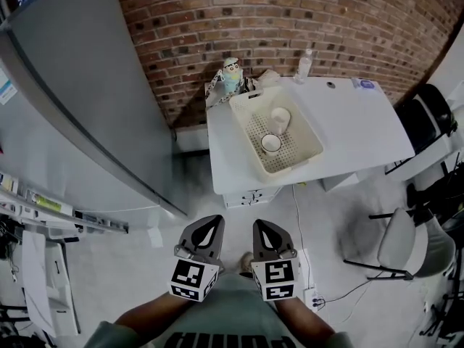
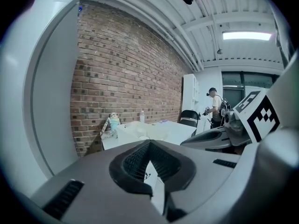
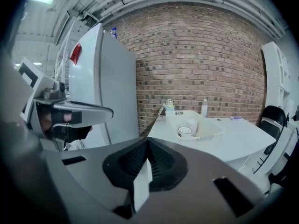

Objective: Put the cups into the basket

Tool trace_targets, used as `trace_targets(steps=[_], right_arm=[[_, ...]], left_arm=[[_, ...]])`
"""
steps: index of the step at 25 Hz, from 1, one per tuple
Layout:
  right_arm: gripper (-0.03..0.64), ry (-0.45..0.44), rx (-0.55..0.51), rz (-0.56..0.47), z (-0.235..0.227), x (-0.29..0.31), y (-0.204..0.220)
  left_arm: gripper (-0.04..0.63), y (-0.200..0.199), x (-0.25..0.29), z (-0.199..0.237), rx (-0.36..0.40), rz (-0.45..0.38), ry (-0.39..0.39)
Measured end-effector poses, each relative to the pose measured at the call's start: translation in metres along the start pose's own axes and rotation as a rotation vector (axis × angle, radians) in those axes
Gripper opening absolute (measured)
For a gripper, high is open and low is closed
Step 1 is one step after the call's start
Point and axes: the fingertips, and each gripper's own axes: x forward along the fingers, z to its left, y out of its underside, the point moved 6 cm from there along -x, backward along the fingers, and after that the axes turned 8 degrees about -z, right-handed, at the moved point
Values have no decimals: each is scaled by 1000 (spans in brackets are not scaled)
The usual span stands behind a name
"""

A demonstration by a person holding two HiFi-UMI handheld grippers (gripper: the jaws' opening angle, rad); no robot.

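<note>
Cups: I count two, both inside the basket [image 1: 243, 106]. The dark-rimmed cup [image 1: 271, 144] stands mouth up, and the taller plain cup [image 1: 280, 119] is just beside it at its 1 o'clock.
Left gripper [image 1: 209, 225]: nearest me, at 6 o'clock in the head view; jaws pressed together with nothing between them.
Right gripper [image 1: 262, 228]: just beside the left one; jaws likewise together and empty.
Grey chair [image 1: 406, 241]: on the floor at my 3 o'clock.
Counter [image 1: 362, 125]: white, at 12 o'clock, well apart from both grippers.
Basket: cream, set at an angle on the counter's near left part.
Tall grey cabinet [image 1: 80, 85]: at my 10 o'clock.
Toy figure [image 1: 230, 75]: at the basket's 11 o'clock, against the brick wall [image 1: 217, 20].
Bottle [image 1: 304, 65]: clear, at the basket's 1 o'clock, by the wall.
Black chair [image 1: 433, 111]: at 2 o'clock, past the counter's right end.
Person [image 2: 216, 107]: farthest off, standing beyond the counter in the left gripper view.
</note>
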Motion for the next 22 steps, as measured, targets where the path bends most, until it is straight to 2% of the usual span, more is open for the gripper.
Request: trace_targets(steps=[8,22], right_arm=[[11,56,-19,1,4,2,2],[11,69,0,-8,8,6,-10]], left_arm=[[-2,0,0,10,-2,0,43],[-2,-4,7,15,-6,-4,73]])
